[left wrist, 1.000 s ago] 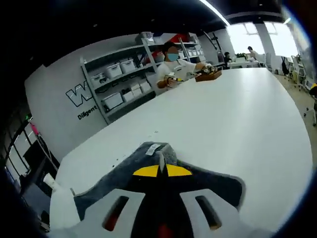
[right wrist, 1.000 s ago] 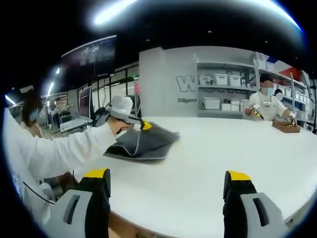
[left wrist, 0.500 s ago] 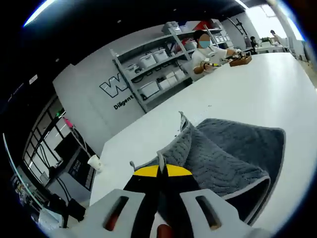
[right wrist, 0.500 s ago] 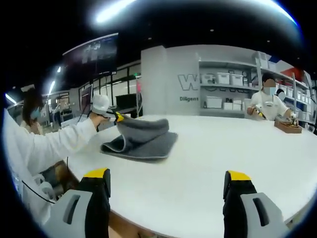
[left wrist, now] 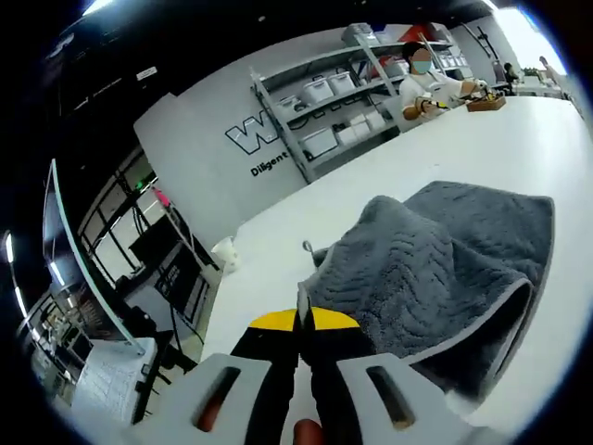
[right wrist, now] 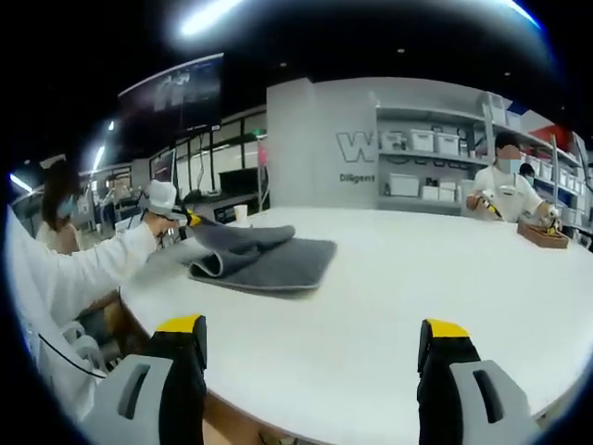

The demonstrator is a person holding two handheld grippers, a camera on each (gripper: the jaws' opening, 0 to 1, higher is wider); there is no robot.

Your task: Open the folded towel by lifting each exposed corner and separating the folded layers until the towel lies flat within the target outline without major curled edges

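The left gripper [left wrist: 298, 320] has its jaws pressed together on an edge of the grey towel [left wrist: 445, 269], pulling a layer up and over. The right gripper [right wrist: 310, 357] is wide apart above the white table [right wrist: 389, 306], holding nothing. The towel [right wrist: 259, 255] lies partly folded farther on the table.
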